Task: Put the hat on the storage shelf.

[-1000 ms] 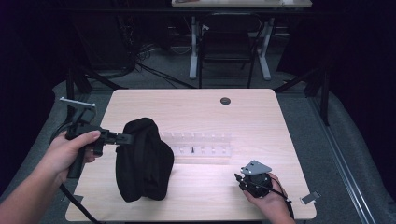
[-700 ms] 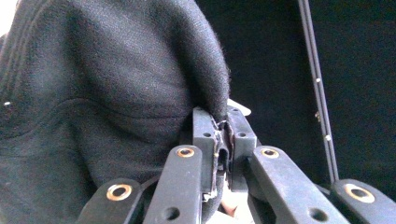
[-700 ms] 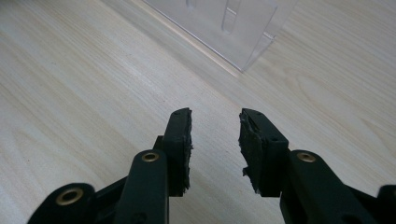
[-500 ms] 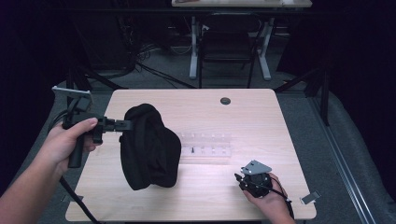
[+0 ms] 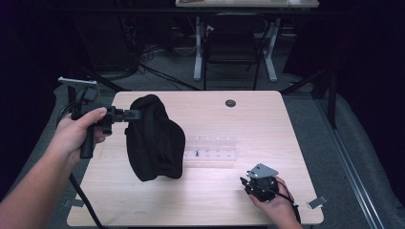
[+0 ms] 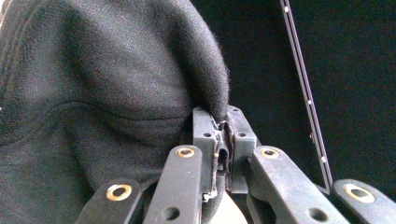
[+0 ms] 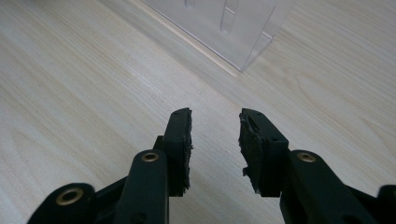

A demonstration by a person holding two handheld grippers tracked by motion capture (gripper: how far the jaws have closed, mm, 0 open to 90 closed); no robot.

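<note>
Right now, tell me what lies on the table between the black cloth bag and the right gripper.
In the high view, a clear plastic rack lies beside the black cloth bag; from there to the right gripper is bare table.

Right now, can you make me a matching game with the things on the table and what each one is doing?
Things:
1. left tool
2. right tool
3. black cloth
4. clear tray

States:
A. lies flat on the table, mid-table
B. open, with nothing between its tips
C. hangs lifted, its lower end near the table
D. shut on an edge of fabric

Pairs: 1-D, 2-B, 3-C, 4-A
</note>
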